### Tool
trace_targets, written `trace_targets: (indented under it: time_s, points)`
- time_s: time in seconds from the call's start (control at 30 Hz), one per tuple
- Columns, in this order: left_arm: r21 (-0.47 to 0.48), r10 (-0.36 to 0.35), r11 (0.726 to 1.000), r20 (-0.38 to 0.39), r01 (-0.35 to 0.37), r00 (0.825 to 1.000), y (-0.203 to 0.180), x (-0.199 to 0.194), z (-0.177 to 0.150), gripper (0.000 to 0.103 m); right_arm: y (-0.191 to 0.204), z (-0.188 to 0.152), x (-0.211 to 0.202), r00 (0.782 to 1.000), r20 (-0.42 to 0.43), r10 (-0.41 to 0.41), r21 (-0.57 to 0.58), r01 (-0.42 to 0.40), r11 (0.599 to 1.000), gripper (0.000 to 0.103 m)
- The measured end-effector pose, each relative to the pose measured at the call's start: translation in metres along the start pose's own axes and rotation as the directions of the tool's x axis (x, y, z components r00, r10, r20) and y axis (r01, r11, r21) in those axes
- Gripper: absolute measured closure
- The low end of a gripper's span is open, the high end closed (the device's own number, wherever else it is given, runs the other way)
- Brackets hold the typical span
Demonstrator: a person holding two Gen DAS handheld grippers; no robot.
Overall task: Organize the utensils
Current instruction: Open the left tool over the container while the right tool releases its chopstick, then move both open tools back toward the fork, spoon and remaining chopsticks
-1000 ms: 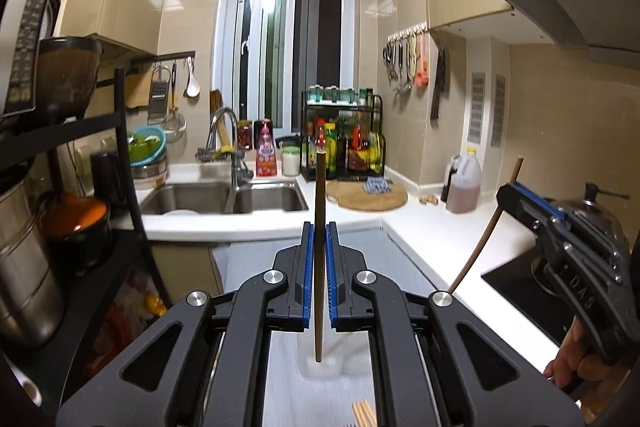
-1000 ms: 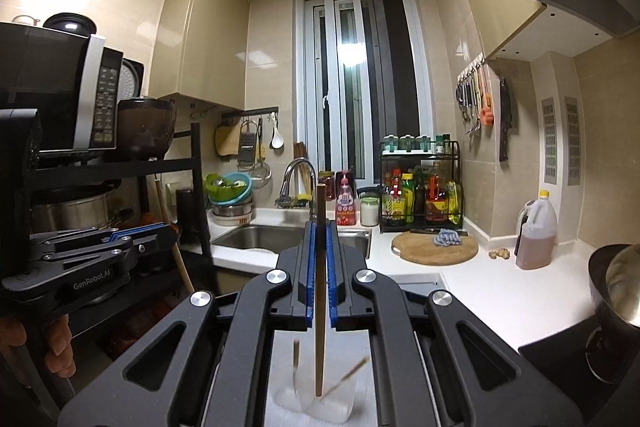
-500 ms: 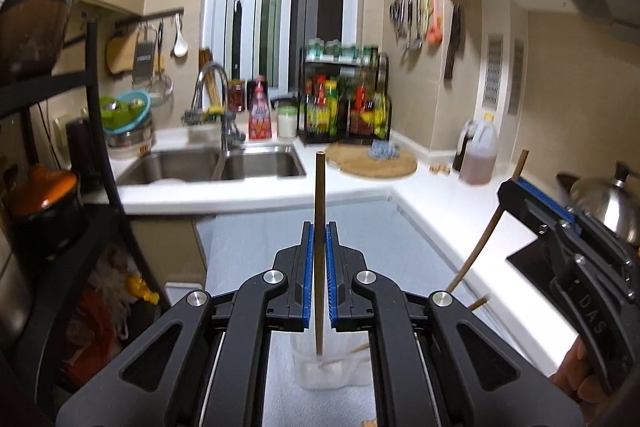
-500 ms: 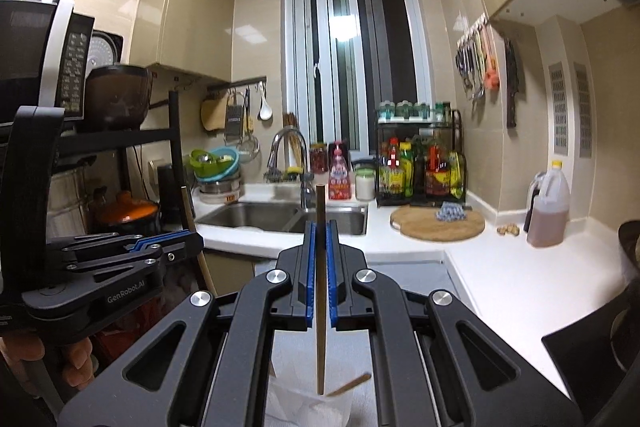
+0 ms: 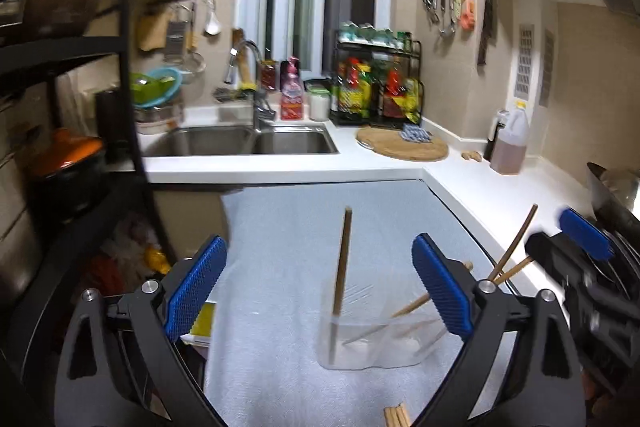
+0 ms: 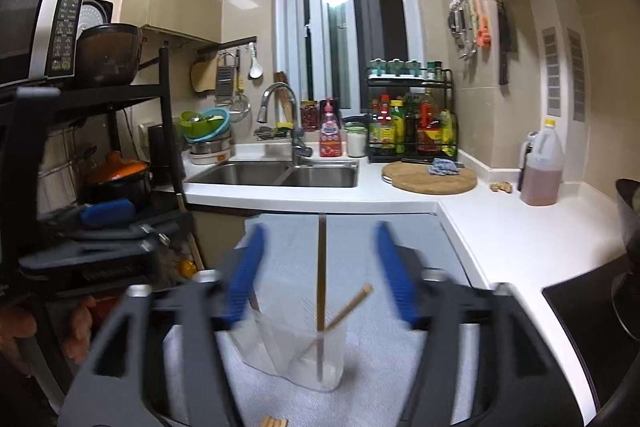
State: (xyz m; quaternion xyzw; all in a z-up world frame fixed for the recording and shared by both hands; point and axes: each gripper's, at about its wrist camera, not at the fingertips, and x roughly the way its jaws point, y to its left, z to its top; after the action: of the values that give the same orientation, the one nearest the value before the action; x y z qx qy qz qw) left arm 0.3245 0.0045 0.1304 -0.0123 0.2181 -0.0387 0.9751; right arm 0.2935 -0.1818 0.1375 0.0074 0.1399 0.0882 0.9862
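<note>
A clear plastic container [image 5: 372, 343] stands on a pale mat and holds several wooden chopsticks. My left gripper [image 5: 320, 259] has its jaws opening wide; one chopstick [image 5: 342, 267] stands between the blue pads, touching neither, with its lower end in the container. My right gripper [image 6: 320, 243] is blurred and its jaws are opening too. An upright chopstick [image 6: 321, 267] stands free between them in the same container [image 6: 308, 355], and another leans beside it. More chopstick ends [image 5: 396, 417] lie on the mat just below the grippers.
A double sink [image 6: 280, 175] and a round wooden board [image 6: 430, 179] lie on the white counter beyond the mat. A black shelf rack [image 6: 168, 131] with pots stands at the left. An oil jug [image 6: 542, 171], a metal pot and a dark hob are at the right.
Both grippers were shut on a chopstick each and have let go. The two chopsticks now stand in the container. Both hands have sunk toward the mat.
</note>
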Motion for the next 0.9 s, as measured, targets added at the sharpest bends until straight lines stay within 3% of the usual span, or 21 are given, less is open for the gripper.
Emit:
trace_targets:
  time_s: [0.17,0.37,0.9]
  points:
    - [0.034,0.050,0.998,-0.050,-0.048,0.997,0.000,-0.022,-0.030,0.009,0.008,-0.027,-0.027,0.999,-0.029,-0.012,-0.026,0.011,1.000,0.023]
    - [0.017,0.055,0.998,-0.102,-0.054,0.993,0.002,-0.057,-0.069,0.009,0.018,-0.061,-0.069,0.996,-0.092,-0.012,-0.008,0.012,1.000,0.016]
    - [0.039,0.097,0.995,-0.127,-0.093,0.987,-0.004,-0.148,-0.139,0.009,0.036,-0.124,-0.166,0.991,-0.134,-0.030,-0.031,0.026,0.999,0.015]
